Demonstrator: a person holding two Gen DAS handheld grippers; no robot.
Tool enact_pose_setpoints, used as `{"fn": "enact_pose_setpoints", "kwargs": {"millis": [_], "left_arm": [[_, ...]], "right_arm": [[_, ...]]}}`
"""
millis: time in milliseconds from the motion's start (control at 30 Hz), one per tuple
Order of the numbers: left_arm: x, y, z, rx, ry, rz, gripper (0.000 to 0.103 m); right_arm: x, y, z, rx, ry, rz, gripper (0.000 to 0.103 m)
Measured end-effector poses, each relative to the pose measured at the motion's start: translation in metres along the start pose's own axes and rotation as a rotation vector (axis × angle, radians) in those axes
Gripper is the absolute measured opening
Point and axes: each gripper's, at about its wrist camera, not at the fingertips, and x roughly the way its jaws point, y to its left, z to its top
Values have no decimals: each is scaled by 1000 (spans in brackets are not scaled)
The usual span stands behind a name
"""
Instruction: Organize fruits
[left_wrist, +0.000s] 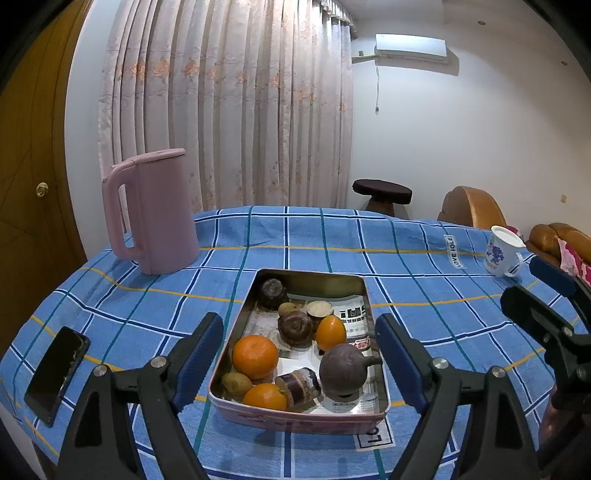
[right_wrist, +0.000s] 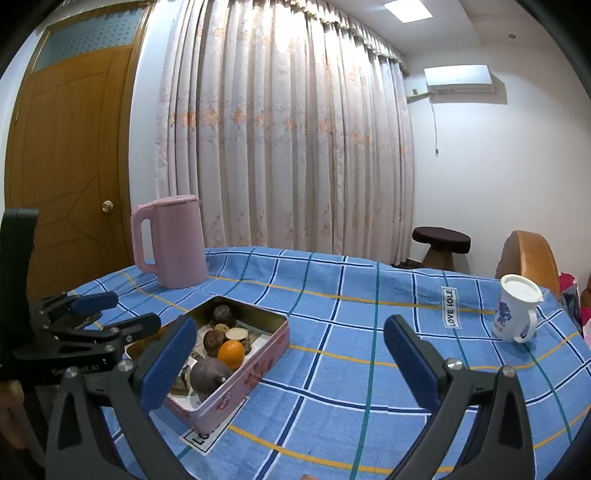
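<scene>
Jaws first: the left gripper (left_wrist: 300, 360) has both fingers spread wide with nothing between the pads, and the tin (left_wrist: 369, 291) sits dead ahead, basically framed by them. So the fruit lies straight forward and a bit below the tips, no sideways reach needed. Closest to the tips in the left wrist view are the small orange (left_wrist: 265, 397) and a brownish kiwi-looking thing (left_wrist: 236, 382) at the near wall, then the bigger orange (left_wrist: 255, 356) just behind. The dark round fruit with the stem (left_wrist: 347, 371) is toward the right finger, stem pointing right, so its long axis runs across the jaws, not along them.

The right gripper (right_wrist: 290, 363) is also wide open and empty, but it's aimed at bare tablecloth (right_wrist: 351, 369); from there the tin is off past its left finger, partly hidden by it.

My guess is the left one is clearly the nearer for any pick out of the tin. The fruits are packed touching each other, so the fingers may bump neighbours going in.

Further out: pink kettle (left_wrist: 151, 214) beyond and left, mug (left_wrist: 503, 251) far right, phone (left_wrist: 57, 374) off left.
</scene>
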Motion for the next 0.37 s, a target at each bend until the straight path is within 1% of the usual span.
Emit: {"fn": "enact_pose_setpoints", "kwargs": {"millis": [367], "left_arm": [[1, -2, -3, -4, -4, -7, 87]], "right_arm": [[2, -7, -9, 8, 17, -13, 103]]}}
